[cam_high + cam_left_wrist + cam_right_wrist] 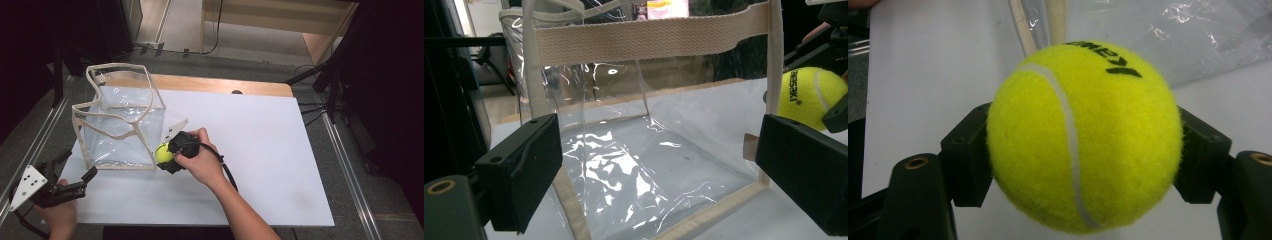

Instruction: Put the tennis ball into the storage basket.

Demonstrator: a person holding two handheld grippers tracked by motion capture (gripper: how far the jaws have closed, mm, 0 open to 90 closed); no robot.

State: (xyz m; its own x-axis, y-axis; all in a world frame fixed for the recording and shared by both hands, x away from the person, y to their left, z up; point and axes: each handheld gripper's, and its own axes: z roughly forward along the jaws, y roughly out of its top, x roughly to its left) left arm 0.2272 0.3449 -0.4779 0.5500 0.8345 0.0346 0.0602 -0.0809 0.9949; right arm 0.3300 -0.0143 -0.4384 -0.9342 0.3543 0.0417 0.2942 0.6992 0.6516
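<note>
A clear plastic bag (122,125) with cream webbing edges stands open-topped on the white board at the left. Just off its near right corner, my right gripper (167,155) is shut on a yellow tennis ball (162,153). In the right gripper view the ball (1083,135) sits squeezed between both black pads, with the bag's seam (1048,22) behind it. My left gripper (75,175) hangs open near the board's front left corner, pointing at the bag. The left gripper view looks between wide-apart jaws onto the bag (644,150), and the ball (809,95) shows at its right.
The white board (260,150) lies on a wooden table (220,84). Metal rails run along both sides of the table. Cables and dark stands crowd the floor at the back right. A cable trails from the right gripper along the forearm.
</note>
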